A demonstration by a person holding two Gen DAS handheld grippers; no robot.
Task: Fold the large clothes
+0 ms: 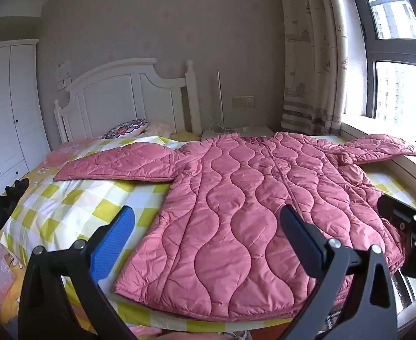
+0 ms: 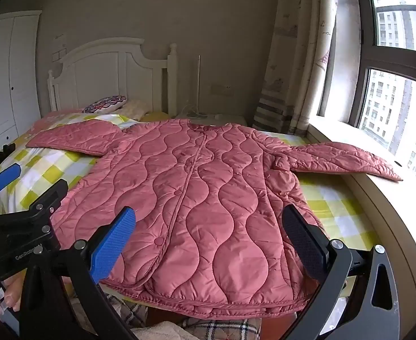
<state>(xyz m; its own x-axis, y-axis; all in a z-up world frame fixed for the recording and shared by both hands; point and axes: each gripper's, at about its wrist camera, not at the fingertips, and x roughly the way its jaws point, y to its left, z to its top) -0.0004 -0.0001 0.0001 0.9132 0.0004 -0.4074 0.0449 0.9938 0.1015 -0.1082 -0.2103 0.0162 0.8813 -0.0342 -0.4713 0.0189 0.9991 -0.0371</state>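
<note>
Jacket (image 2: pixel 208 198) flat on bed (image 2: pixel 335 215); headboard (image 2: pixel 108 73) behind; window (image 2: pixel 392 107) right.

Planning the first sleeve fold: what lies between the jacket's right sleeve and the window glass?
Only bare windowsill. In the right wrist view, the pink jacket's sleeve rests on the sill, with a small dark object beyond its cuff.

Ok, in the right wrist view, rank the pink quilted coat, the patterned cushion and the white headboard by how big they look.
1. Pink quilted coat, largest by far, though nearest the camera.
2. White headboard, farther away, so its real size is unsure.
3. Patterned cushion, smallest.
</note>
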